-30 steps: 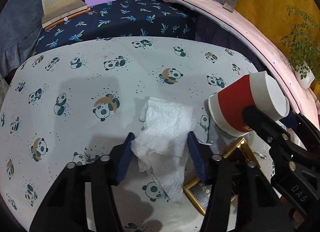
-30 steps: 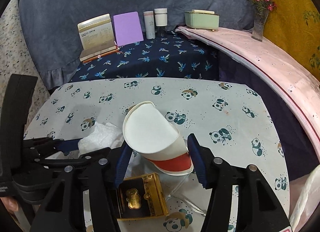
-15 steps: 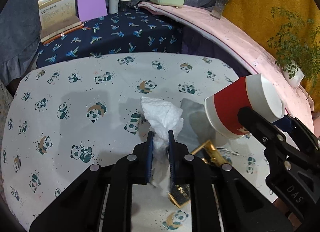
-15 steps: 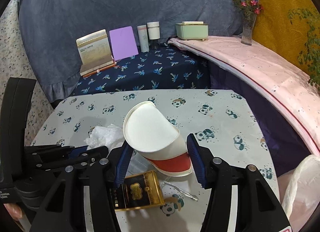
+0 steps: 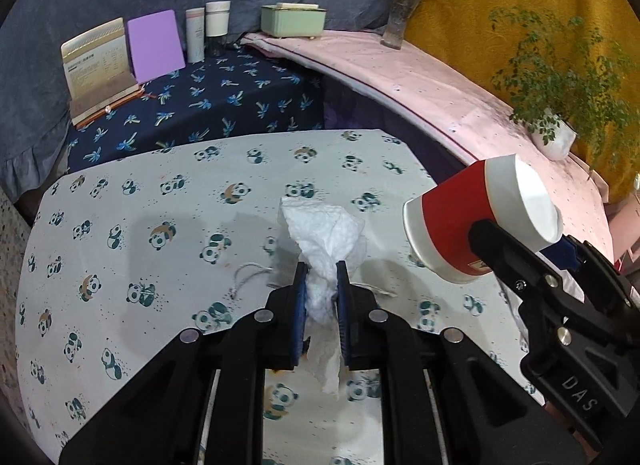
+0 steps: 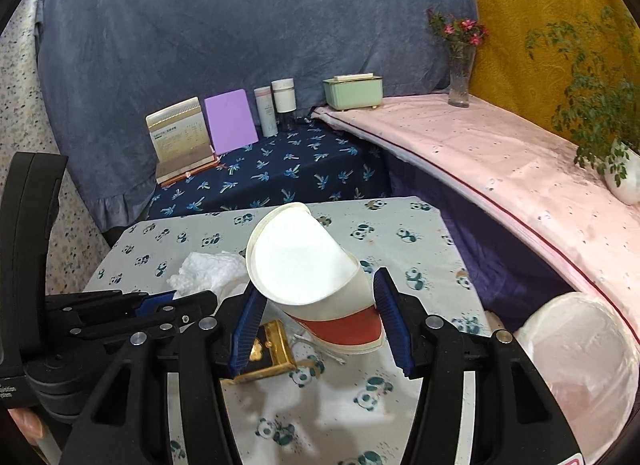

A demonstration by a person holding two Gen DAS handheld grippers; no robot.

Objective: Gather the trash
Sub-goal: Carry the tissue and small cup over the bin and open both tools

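A crumpled white tissue is pinched in my left gripper, which is shut on it and holds it above the panda-print table. In the right wrist view the tissue shows at the left, beside that gripper. My right gripper is shut on a squashed red and white paper cup, lifted off the table; the same cup appears at the right of the left wrist view. On the table below lie a black and gold box, a thin stick and a piece of string.
A bin lined with a white bag stands at the table's right edge. Behind the table, a dark blue cloth holds a book stand, a purple book and bottles. A pink ledge carries a green box, a vase and a potted plant.
My left gripper closed on the tissue and lifted it off the table. Both grippers rose and drew back with tissue and cup; the white-lined bin came into the right wrist view.
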